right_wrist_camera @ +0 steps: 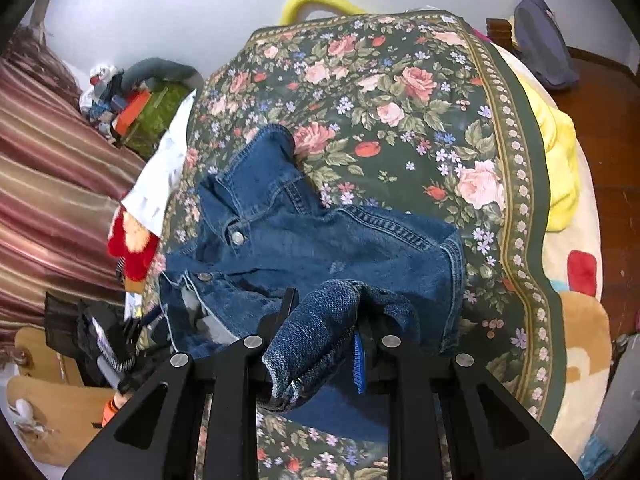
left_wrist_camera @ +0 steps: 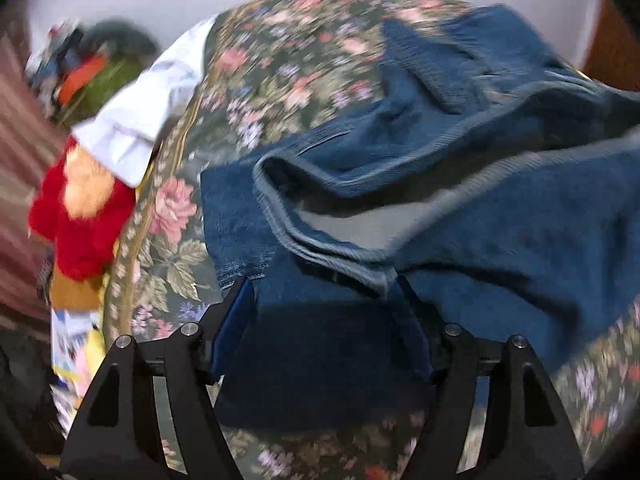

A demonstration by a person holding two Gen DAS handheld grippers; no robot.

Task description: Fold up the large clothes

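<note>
a crumpled blue denim jacket with metal snap buttons [right_wrist_camera: 320,240] lies on a dark green floral cloth with pink roses and a patterned border [right_wrist_camera: 400,92], which covers a bed. the left gripper [left_wrist_camera: 324,288] has both fingers pressed into a fold of the jacket, clamped on the denim. the right gripper [right_wrist_camera: 332,312] pinches a bunched sleeve or cuff between its fingers. along the left edge of the cloth sit a white garment [right_wrist_camera: 164,176] and a red plush toy with an orange face [right_wrist_camera: 134,244]. a striped maroon curtain [right_wrist_camera: 48,168] hangs further left, below a pale wall [right_wrist_camera: 160,8]. a yellow blanket [right_wrist_camera: 560,168] lies at the right edge, beside a brown wooden floor [right_wrist_camera: 612,160].
</note>
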